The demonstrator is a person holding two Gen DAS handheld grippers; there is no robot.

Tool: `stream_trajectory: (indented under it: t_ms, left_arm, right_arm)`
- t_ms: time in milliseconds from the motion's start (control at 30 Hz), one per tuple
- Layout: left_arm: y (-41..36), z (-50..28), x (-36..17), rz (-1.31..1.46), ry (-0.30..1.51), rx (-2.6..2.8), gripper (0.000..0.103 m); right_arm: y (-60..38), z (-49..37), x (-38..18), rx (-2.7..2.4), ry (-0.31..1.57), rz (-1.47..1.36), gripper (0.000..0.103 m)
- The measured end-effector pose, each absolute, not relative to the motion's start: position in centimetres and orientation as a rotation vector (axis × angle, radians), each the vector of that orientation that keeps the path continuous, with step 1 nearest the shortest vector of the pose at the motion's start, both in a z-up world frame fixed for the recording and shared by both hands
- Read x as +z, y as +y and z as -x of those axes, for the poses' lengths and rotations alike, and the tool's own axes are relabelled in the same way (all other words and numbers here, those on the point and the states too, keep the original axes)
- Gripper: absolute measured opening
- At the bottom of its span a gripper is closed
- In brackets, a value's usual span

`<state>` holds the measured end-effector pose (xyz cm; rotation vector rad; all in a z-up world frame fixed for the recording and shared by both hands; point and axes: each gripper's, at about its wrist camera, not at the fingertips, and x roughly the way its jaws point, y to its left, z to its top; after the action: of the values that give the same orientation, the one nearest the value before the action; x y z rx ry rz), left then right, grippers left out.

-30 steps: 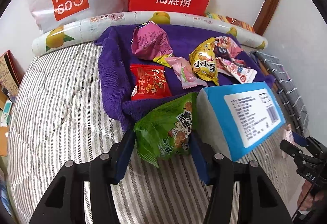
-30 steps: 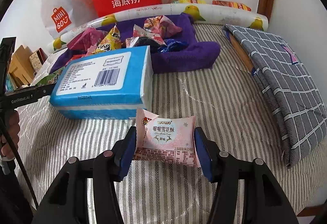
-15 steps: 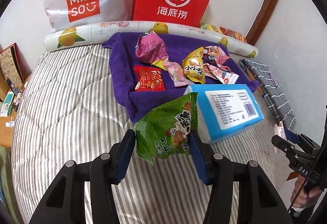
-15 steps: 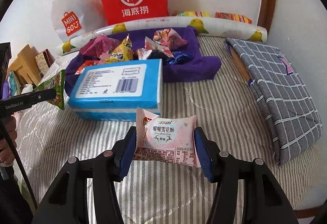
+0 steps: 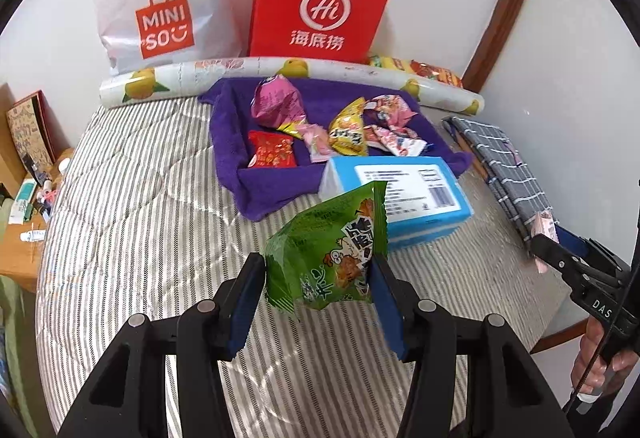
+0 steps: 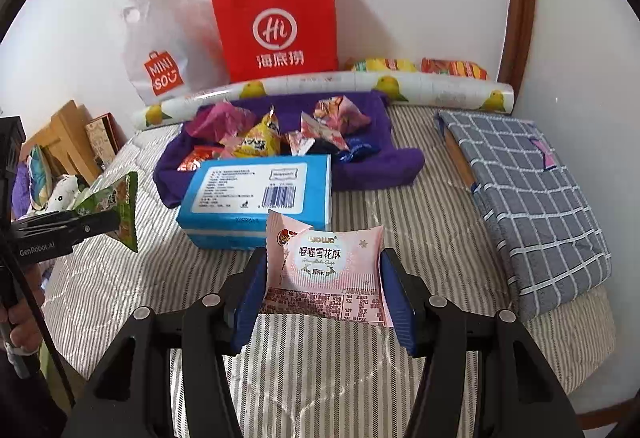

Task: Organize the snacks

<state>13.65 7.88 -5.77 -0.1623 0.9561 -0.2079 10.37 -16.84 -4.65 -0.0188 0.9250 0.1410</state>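
My left gripper [image 5: 318, 278] is shut on a green snack bag [image 5: 332, 250] and holds it above the striped bed. It also shows in the right wrist view [image 6: 116, 210] at the far left. My right gripper [image 6: 322, 278] is shut on a pink snack packet [image 6: 324, 266], held above the bed in front of a blue tissue box [image 6: 260, 194]. Several more snacks [image 5: 344, 126] lie on a purple towel [image 5: 272, 182] behind the box [image 5: 408, 194].
A red paper bag [image 5: 320, 2] and a white Miniso bag [image 5: 160, 6] lean on the wall behind a fruit-print roll [image 5: 240, 72]. A folded grey checked cloth [image 6: 532, 190] lies on the bed's right side. A wooden side table [image 5: 24, 206] with clutter stands left.
Both grippers have pulled back and up from the bed with their packets still held. The towel, box and bags now look smaller and farther away.
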Motion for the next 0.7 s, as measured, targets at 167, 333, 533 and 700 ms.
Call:
stream_trajectory:
  t_ms: [167, 333, 533, 700]
  left_arm:
    - [6.4, -12.6, -3.9, 0.147, 0.925, -0.237, 0.051]
    - [5.5, -11.9, -2.5, 0.151, 0.903, -0.265, 0.051]
    - [4.8, -11.9, -1.3, 0.164, 0.885, -0.280, 0.051]
    - [4.7, -12.2, -0.4, 0.168, 0.871, -0.290, 0.051]
  right_arm:
    - [-17.2, -9.5, -3.1, 0.146, 0.897, 0.005, 0.055]
    - [-17.4, -8.8, -1.7, 0.156, 0.868, 0.001, 0.055]
    - [-17.1, -8.6, -0.5, 0.170, 0.845, 0.000, 0.055]
    - [-17.0, -9.0, 0.4, 0.175, 0.824, 0.005, 0.055]
